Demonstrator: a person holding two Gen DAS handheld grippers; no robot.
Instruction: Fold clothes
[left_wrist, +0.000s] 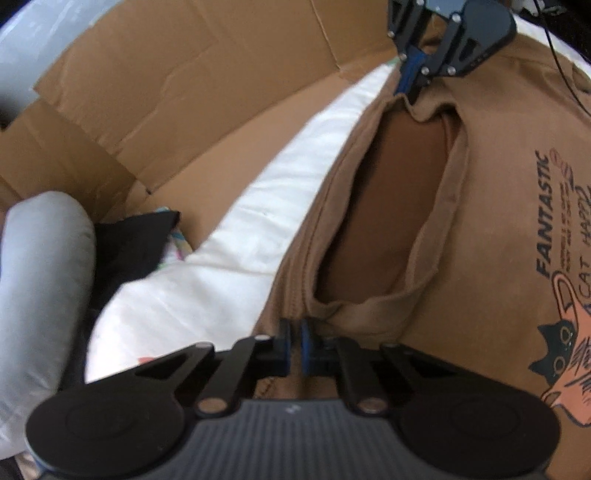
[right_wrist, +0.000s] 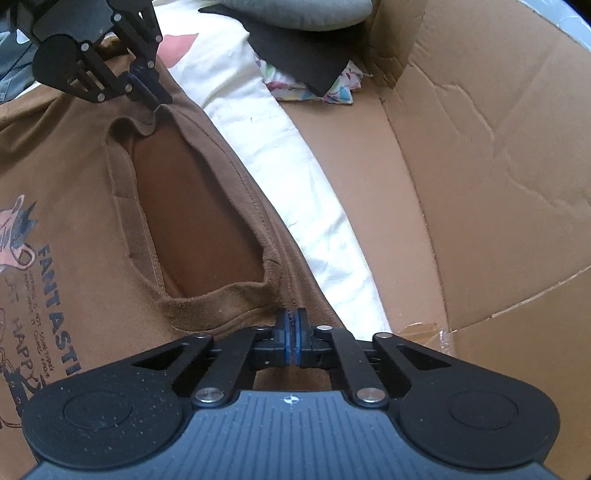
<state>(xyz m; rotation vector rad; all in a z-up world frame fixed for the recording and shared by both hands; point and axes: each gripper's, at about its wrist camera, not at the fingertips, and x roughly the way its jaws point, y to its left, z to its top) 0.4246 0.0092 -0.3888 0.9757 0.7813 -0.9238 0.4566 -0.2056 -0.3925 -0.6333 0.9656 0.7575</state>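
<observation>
left claw (left_wrist: 295, 328): clamped on shoulder seam of brown cotton cat-print T-shirt (left_wrist: 498, 229) | right claw (right_wrist: 291, 317): clamped on opposite shoulder seam | neckline between claws | white sheet (right_wrist: 295, 166) beneath

left tool (left_wrist: 295, 341): black linkages, blue pads | right tool (right_wrist: 292, 338): black, silver screws

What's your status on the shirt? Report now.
Left gripper and right gripper shut on the brown shirt, one at each end of the neckline. Shirt flat on white sheet, unfolded. Nothing in the way; cardboard alongside.
</observation>
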